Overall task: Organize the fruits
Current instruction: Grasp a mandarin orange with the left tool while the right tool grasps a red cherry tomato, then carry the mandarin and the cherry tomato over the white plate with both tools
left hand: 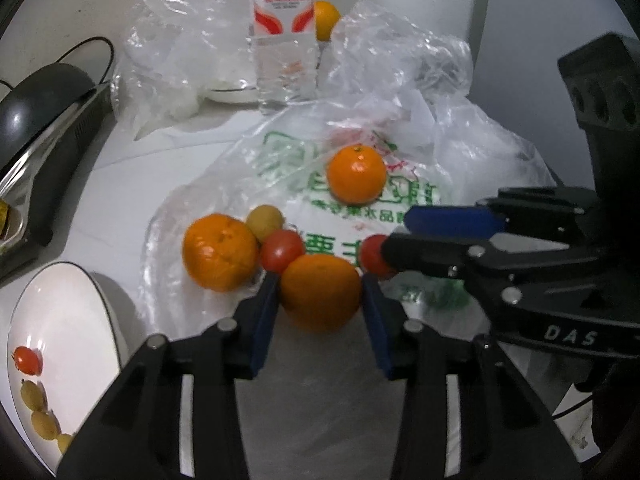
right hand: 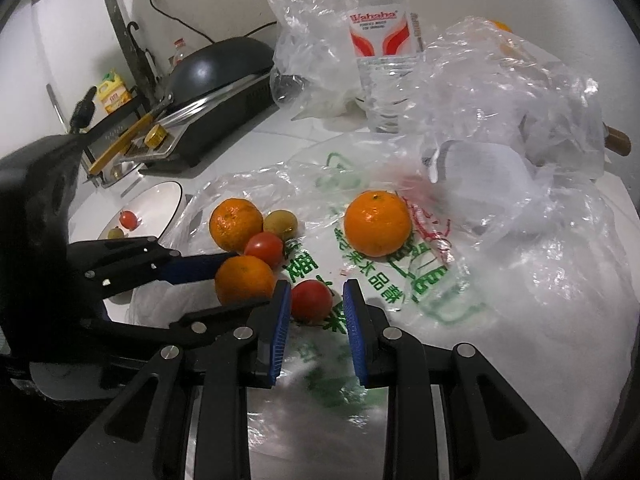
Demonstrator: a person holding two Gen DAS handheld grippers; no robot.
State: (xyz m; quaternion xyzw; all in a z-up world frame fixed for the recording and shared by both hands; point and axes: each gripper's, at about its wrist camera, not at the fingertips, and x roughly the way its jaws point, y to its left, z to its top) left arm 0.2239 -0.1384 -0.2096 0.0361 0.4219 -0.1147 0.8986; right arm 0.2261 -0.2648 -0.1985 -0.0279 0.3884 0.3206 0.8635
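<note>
My left gripper is shut on an orange, its blue pads pressing both sides; the right wrist view shows the same orange. My right gripper holds a small red tomato between its pad tips, low over the printed plastic bag. Loose on the bag lie another orange, a second tomato, a small yellow-green fruit and a further orange. A white plate at the left holds a tomato and several small yellow fruits.
A water bottle stands at the back among crumpled clear bags, with one more orange behind it. A dark cooker and utensils fill the far left. The right gripper reaches in close beside my left fingers.
</note>
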